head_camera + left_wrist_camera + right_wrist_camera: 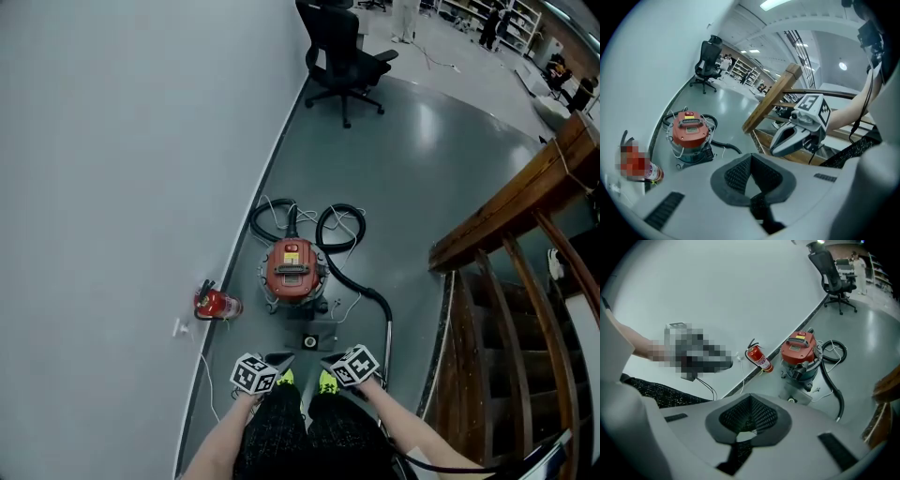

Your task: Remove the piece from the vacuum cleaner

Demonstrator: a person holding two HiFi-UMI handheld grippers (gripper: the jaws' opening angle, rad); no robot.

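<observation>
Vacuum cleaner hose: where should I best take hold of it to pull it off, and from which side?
Likely the black hose just where it leaves the vacuum cleaner, coming from the staircase side: there it runs low and uncovered along the floor; behind the body it coils in loops.

In the head view the black swivel office chair is cut by the top edge, the brown wooden stair railing by the right edge, and the figures among the far shelves are too small to make out. The small grey piece on the floor before the red-topped canister vacuum cleaner is too small to identify. The metal tube ending its black hose goes out of sight behind the right gripper. In the left gripper view the red fire extinguisher is partly blurred.
</observation>
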